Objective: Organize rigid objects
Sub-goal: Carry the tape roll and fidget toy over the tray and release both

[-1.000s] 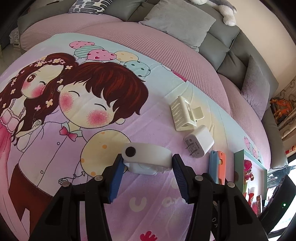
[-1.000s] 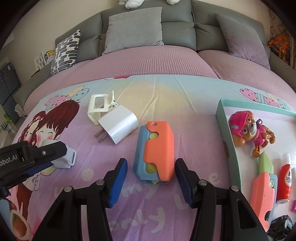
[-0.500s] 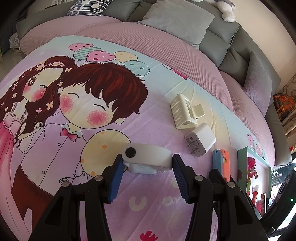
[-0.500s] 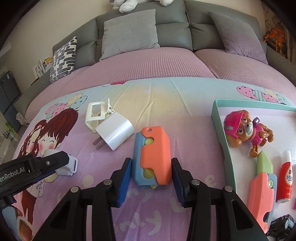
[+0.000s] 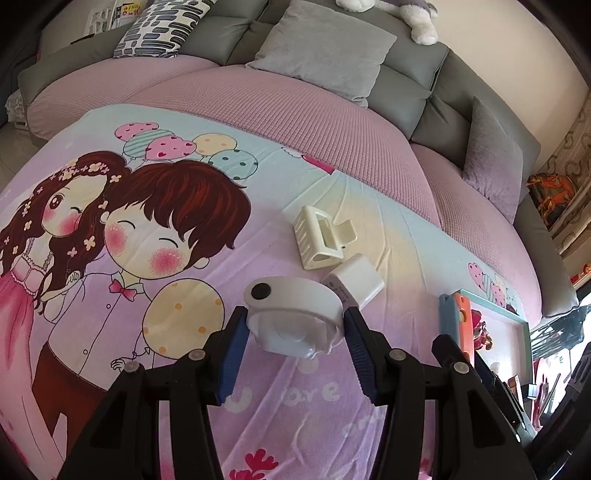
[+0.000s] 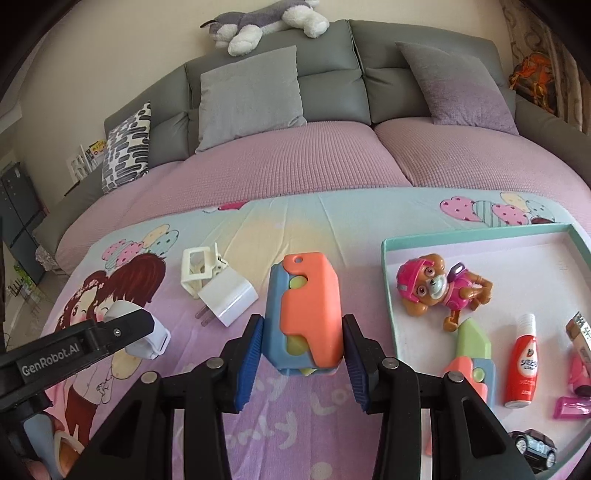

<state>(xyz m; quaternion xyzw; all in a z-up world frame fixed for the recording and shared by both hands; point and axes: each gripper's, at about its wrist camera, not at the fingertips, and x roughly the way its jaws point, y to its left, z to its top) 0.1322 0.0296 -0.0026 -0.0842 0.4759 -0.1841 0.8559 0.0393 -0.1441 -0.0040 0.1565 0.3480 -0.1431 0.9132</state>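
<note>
Gripping is seen on both sides. The left gripper [image 5: 293, 325] has its jaws clenched on a white round device [image 5: 291, 314] with a black dot on its top band; the blue pads press on its two sides, and it appears to be held just clear of the cartoon-print blanket [image 5: 147, 229]. In the right wrist view the same device [image 6: 147, 332] is seen at 8 o'clock, partly hidden by the left gripper's arm.

The right gripper [image 6: 303, 354] has its jaws clenched on an orange-and-blue toy block [image 6: 306, 314], which stands upright between the pads with its orange face toward the camera. Whether its lower end touches the blanket cannot be told.

On the blanket, at 10 o'clock from the held block, a white charger plug [image 6: 229, 295] is seen lying with its prongs toward the camera, touching a cream hair clip [image 6: 197, 273] just behind it.

At 3 o'clock a teal-rimmed tray [image 6: 386, 280] is seen, holding a pink puppy figure [image 6: 439, 291], a red-and-white bottle [image 6: 522, 362], a second orange-and-blue block [image 6: 472, 365] and a small black toy car [image 6: 535, 446]. A grey sofa [image 6: 332, 74] with cushions is noted at 12 o'clock, with a plush dog [image 6: 266, 26] lying on its back.
</note>
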